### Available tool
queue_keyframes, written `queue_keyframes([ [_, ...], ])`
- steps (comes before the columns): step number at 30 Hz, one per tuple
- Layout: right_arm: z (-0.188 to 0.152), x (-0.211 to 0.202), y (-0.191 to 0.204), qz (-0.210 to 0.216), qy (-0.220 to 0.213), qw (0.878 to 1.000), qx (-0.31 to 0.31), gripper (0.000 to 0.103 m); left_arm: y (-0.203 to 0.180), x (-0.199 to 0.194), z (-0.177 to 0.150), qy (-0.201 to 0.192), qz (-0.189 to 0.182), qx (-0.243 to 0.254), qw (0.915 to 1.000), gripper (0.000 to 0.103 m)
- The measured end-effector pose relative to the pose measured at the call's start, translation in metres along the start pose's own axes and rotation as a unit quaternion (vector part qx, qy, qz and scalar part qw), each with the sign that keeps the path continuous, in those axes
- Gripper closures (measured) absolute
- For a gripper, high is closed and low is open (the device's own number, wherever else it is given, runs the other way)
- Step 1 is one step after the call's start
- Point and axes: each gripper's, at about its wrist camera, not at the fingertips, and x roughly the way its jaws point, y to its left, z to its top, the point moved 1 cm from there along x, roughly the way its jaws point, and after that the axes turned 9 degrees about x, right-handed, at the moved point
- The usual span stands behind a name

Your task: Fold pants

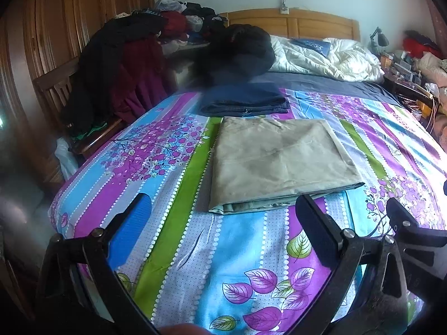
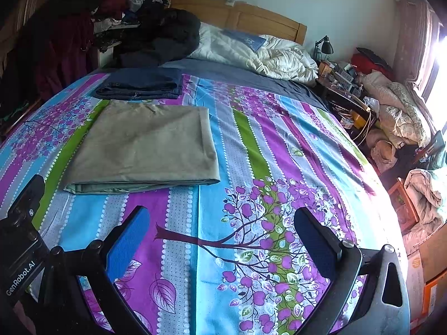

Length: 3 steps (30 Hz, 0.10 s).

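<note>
While nothing is held:
Bed: a flowered sheet is spread under both claws.
Pants: the folded khaki pants are laid ahead of the left claw.
Claws: left and right claw are spread wide, empty.

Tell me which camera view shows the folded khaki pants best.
The left wrist view: the khaki pants lie near centre, whole, with the layered folded edge facing the camera. The right wrist view also shows the khaki pants whole, but off to the left and more skewed.
</note>
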Motion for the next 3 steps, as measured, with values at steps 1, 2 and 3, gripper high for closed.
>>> queue_keyframes([
  [1,-0.0002,0.0001,-0.0005,0.0,0.0,1.0,0.0,0.0,-0.0011,-0.0001,0.0001,0.0,0.0,0.002,1.0,0.0],
  [2,-0.0002,0.0005,-0.0012,0.0,0.002,1.0,0.001,0.0,-0.0021,-0.0002,0.0002,-0.001,-0.001,0.004,1.0,0.0],
  [3,-0.0002,0.0012,-0.002,0.0,0.004,1.0,0.003,0.0,-0.0033,-0.0002,0.0003,-0.001,-0.002,0.006,1.0,0.0],
])
